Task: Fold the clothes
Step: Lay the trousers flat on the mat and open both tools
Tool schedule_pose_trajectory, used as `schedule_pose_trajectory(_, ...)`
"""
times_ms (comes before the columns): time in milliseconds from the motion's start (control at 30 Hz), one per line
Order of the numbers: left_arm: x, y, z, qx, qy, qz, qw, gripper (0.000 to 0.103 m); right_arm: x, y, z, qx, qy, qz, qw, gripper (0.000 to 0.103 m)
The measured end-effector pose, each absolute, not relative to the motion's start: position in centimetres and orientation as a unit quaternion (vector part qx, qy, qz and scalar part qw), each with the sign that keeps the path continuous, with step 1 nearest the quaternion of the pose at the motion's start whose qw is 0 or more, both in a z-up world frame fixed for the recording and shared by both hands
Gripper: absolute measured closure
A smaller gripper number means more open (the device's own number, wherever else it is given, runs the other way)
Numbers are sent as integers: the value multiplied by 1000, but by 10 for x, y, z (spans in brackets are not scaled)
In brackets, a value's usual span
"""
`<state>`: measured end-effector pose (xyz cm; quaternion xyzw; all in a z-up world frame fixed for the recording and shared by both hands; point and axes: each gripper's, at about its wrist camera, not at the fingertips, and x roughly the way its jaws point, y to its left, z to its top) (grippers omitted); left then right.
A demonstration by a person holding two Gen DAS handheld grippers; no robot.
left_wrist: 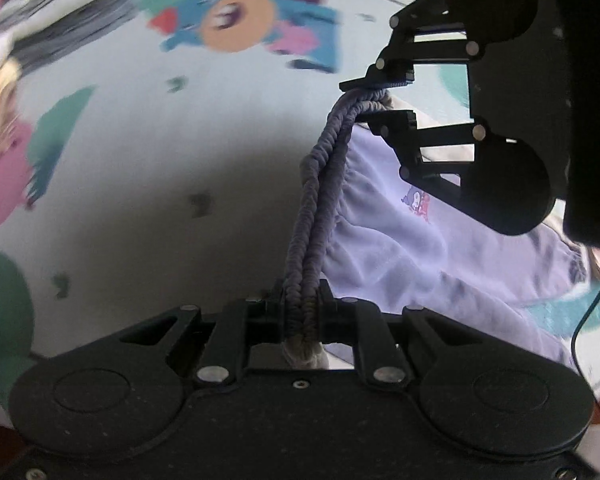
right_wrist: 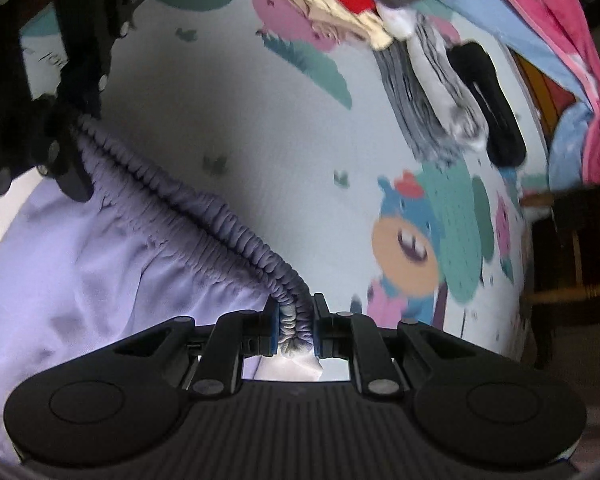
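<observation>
Lilac shorts hang btwn both grippers, held above the cartoon-print sheet. Left gripper & right gripper each have jaws clamped on the elastic waistband, one at each end. Fabric looks thin, soft, light, floppy – prob drapes & creases easily. Waistband is ribbed, bunched, thickest part, so best grip spot. Small printed motif on front. Pile of other clothes lies well apart

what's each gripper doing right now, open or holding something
Left gripper: shut on the lavender garment's elastic waistband.
Right gripper: shut on the same waistband at its other end, band stretched between the two.
</observation>
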<state>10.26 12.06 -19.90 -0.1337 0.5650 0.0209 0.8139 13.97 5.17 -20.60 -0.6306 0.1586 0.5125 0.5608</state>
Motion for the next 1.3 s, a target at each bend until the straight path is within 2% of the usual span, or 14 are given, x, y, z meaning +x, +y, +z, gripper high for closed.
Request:
schedule_pose_trajectory(200, 100, 159, -208, -168, 564, 93, 803, 92, 146, 104, -229, -634, 109, 513, 568, 84)
schedule_pose_trajectory(233, 100, 165, -208, -173, 563, 105, 801, 92, 145, 111, -230, -634, 97, 509, 574, 80)
schedule_pose_trajectory(300, 102, 177, -213, -184, 565, 127, 794, 91, 143, 121, -230, -631, 84, 497, 590, 63)
schedule_pose_trajectory(367, 102, 186, -220, -183, 573, 153, 784, 91, 146, 118, -221, -611, 84, 501, 607, 52)
schedule_pose_trajectory(400, 102, 190, -224, -179, 578, 166, 779, 86, 147, 117, -217, -601, 84, 503, 615, 46)
schedule_pose_trajectory(467, 105, 196, -233, -161, 587, 197, 768, 72, 155, 107, -205, -580, 93, 499, 637, 39)
schedule_pose_trajectory(500, 106, 199, -235, -148, 588, 212, 766, 61, 160, 101, -199, -572, 103, 493, 648, 39)
schedule_pose_trajectory(567, 107, 201, -230, -127, 576, 233, 773, 61, 170, 80, -186, -560, 122, 480, 664, 39)
schedule_pose_trajectory(833, 124, 172, -170, -151, 506, 192, 827, 61, 177, -44, -121, -575, 191, 411, 681, 39)
schedule_pose_trajectory(1067, 132, 122, -68, -174, 408, 111, 889, 61, 140, -172, -46, -549, 260, 312, 730, 36)
schedule_pose_trajectory(1167, 133, 115, -14, -209, 364, 59, 906, 56, 122, -221, -22, -504, 293, 280, 763, 28)
schedule_pose_trajectory(1300, 143, 115, 40, -192, 349, -1, 917, 50, 119, -277, -2, -448, 353, 239, 786, 28)
